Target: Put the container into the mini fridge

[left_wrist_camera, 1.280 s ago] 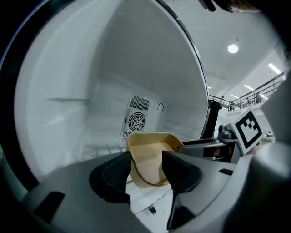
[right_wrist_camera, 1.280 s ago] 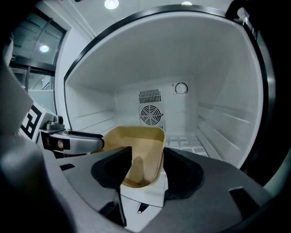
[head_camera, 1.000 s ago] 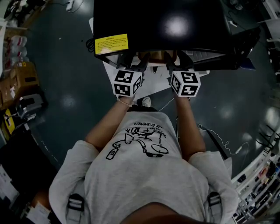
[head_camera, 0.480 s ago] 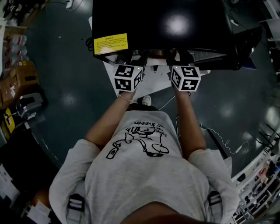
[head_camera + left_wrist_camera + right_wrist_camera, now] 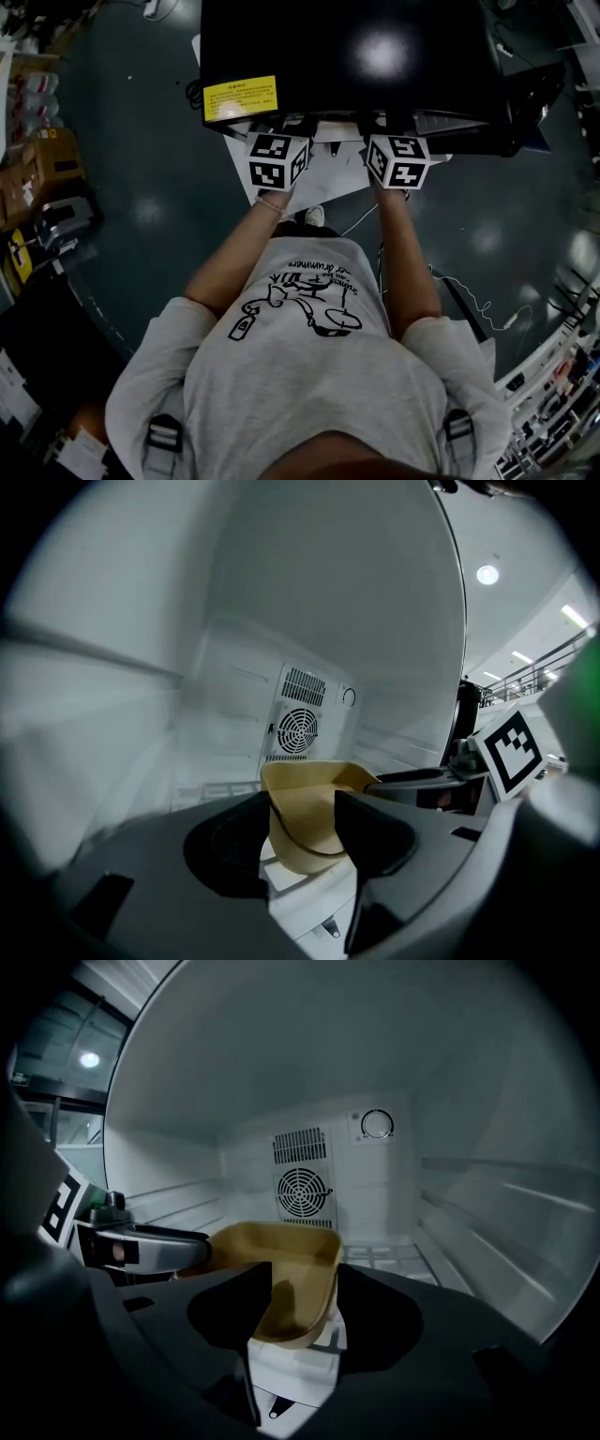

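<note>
A person [image 5: 309, 375] seen from above, in a grey T-shirt [image 5: 281, 394], reaches both arms forward. The shirt carries a line drawing and a line of script too small to read. A black-and-white marker cube hides each hand, one on the left [image 5: 277, 159] and one on the right [image 5: 398, 161]. Past the cubes, the grippers pass under the black top of the fridge [image 5: 356, 47], so the head view hides the fingers and the container. A yellow label [image 5: 240, 97] sits on the fridge top's near left corner; its black print is too small to read.

In the left gripper view, the left gripper [image 5: 302, 819] has its black fingers [image 5: 234, 846] clamped on one side of the tan container [image 5: 314, 785]. The right gripper's cube shows at the right edge, partly cut off.

In the right gripper view, the right gripper [image 5: 305, 1302] has its fingers [image 5: 375, 1312] clamped on the container's other side.

The container is inside the white fridge compartment, above a wire shelf [image 5: 384, 1258]. I cannot tell whether it touches the shelf. A white part below it is hard to identify. On the back wall are a round fan grille [image 5: 302, 1188] and a small dial [image 5: 376, 1125], whose markings cannot be made out.
</note>
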The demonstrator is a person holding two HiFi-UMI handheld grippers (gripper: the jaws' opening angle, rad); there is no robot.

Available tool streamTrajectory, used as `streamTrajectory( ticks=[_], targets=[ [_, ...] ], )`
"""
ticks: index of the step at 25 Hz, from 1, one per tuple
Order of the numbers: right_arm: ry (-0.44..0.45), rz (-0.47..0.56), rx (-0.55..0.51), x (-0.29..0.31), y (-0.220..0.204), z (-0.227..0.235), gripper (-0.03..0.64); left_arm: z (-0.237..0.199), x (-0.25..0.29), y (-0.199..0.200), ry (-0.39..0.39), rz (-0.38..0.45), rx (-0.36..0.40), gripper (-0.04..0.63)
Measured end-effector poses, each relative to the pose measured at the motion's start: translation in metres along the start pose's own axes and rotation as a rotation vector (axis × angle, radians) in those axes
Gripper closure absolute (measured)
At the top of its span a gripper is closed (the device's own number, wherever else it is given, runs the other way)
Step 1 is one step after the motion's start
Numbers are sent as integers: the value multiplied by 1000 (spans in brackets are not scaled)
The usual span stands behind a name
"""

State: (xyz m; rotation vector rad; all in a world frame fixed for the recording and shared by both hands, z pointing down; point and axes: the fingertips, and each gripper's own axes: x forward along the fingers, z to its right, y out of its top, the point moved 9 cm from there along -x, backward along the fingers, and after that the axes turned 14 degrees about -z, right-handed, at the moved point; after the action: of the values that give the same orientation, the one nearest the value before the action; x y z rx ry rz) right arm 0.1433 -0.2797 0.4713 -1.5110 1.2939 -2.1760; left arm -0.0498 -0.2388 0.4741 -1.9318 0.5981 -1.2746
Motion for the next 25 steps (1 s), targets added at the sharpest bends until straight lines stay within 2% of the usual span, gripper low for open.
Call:
streamTrajectory(
  ticks=[25],
  targets=[
    [20,2,41,9,6,9,383,-5,8,5,-3,-2,-28,370]
  ],
)
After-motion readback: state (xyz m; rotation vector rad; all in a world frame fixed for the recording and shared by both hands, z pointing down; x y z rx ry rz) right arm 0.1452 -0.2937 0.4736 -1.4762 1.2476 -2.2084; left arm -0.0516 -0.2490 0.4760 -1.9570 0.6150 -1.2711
